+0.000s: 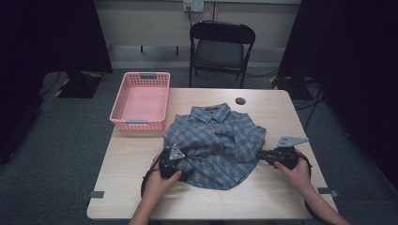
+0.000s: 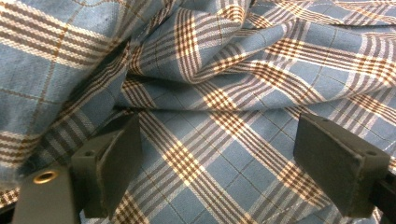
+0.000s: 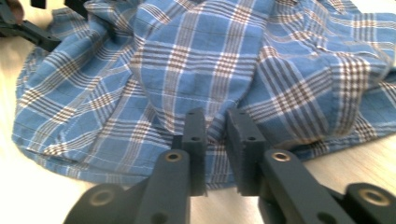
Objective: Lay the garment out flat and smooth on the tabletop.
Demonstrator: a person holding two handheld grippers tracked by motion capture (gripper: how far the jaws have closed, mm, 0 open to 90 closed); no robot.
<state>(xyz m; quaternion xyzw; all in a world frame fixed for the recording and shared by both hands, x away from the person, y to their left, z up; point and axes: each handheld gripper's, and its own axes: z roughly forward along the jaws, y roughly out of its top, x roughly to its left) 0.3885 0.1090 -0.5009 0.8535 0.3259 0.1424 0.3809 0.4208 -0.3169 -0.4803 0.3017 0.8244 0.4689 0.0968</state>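
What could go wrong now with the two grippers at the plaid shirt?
The right gripper pinches only a thin fold at the edge of the plaid shirt, so the cloth may slip out when pulled. The left gripper stands wide open over flat fabric and may close on nothing, or on several bunched layers. An uneven pull could drag the shirt toward the pink basket.

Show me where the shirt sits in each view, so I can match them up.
High view: shirt lies mid-table, collar toward the chair, right of the pink basket.
Left gripper view: its plaid cloth lies under and beyond the open jaws.
Right gripper view: shirt spreads across the upper frame; the jaws pinch a fold at its near edge.
Shared landmark: the plaid pattern.
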